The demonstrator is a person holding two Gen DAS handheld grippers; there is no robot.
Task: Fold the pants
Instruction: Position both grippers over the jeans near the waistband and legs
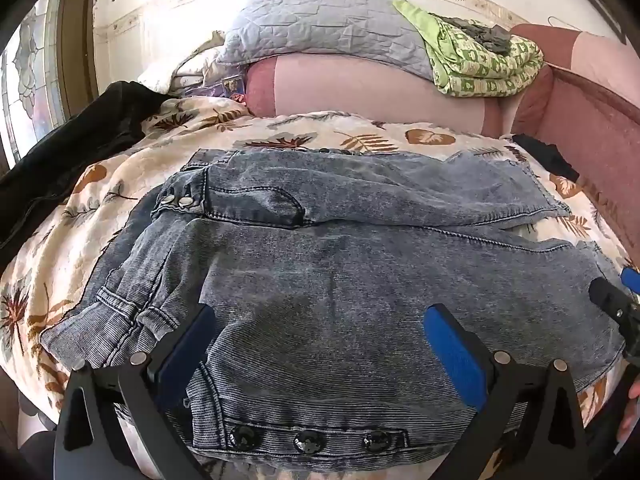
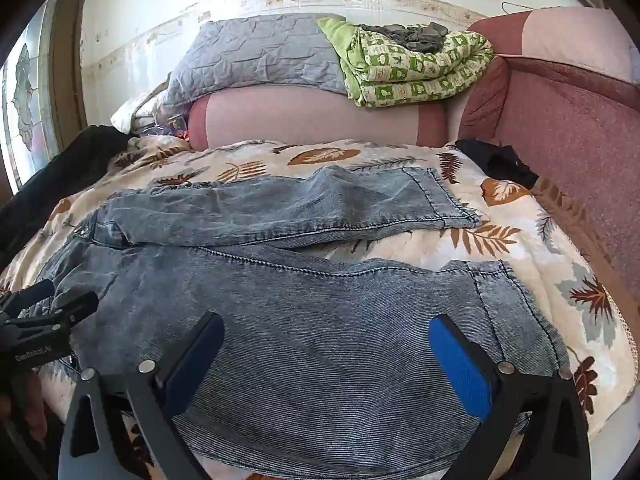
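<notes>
Two hand-held grippers, left (image 1: 320, 320) and right (image 2: 328, 336), jaws apart, one pair of jeans (image 1: 340, 264)

A home bedroom: leaf-print bedspread (image 2: 360, 160), quilted pillow (image 2: 256, 56), folded blanket (image 2: 420, 68).

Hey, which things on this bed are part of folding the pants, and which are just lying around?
Part of the job:
denim pants
left gripper, open
right gripper, open

Just lying about:
green patterned blanket
grey quilted pillow
black garment
leaf-print bedspread
</notes>
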